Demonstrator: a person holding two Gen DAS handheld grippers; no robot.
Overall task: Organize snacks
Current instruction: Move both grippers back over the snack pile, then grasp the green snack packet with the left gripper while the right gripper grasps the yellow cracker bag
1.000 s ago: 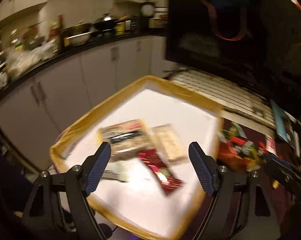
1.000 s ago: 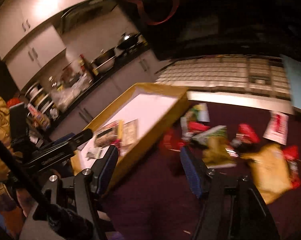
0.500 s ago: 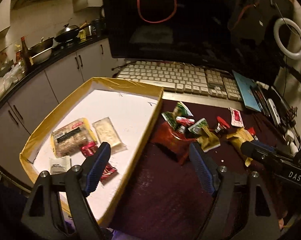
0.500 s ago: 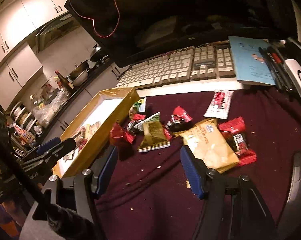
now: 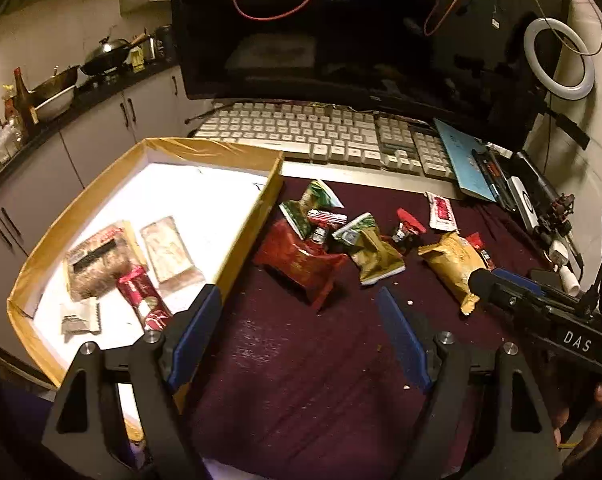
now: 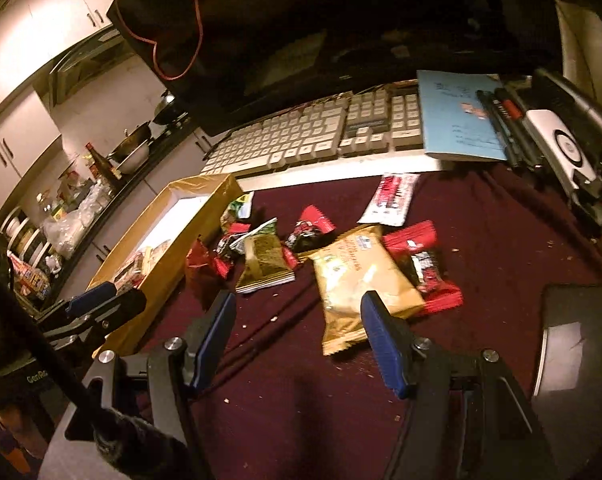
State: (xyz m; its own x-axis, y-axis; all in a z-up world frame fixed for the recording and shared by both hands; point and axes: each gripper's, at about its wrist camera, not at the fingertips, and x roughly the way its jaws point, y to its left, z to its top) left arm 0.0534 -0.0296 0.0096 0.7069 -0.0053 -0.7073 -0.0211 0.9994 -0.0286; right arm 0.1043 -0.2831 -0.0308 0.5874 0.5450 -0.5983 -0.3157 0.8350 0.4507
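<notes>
Both tongs gape empty: my right tongs (image 6: 297, 338) hover nearest the gold snack bag (image 6: 359, 280), just ahead, its long axis running near-to-far; my left tongs (image 5: 299, 336) wait beside the box (image 5: 245, 236) at left.

I'm looking at a home, a desk squeezed into the kitchen: keyboard (image 5: 325, 136) and dark monitor (image 5: 361, 28) on my worktop (image 5: 309, 360), and behind them a wok (image 5: 105, 54), bottles (image 5: 21, 94) and white cabinet doors (image 5: 97, 128) along the counter.
</notes>
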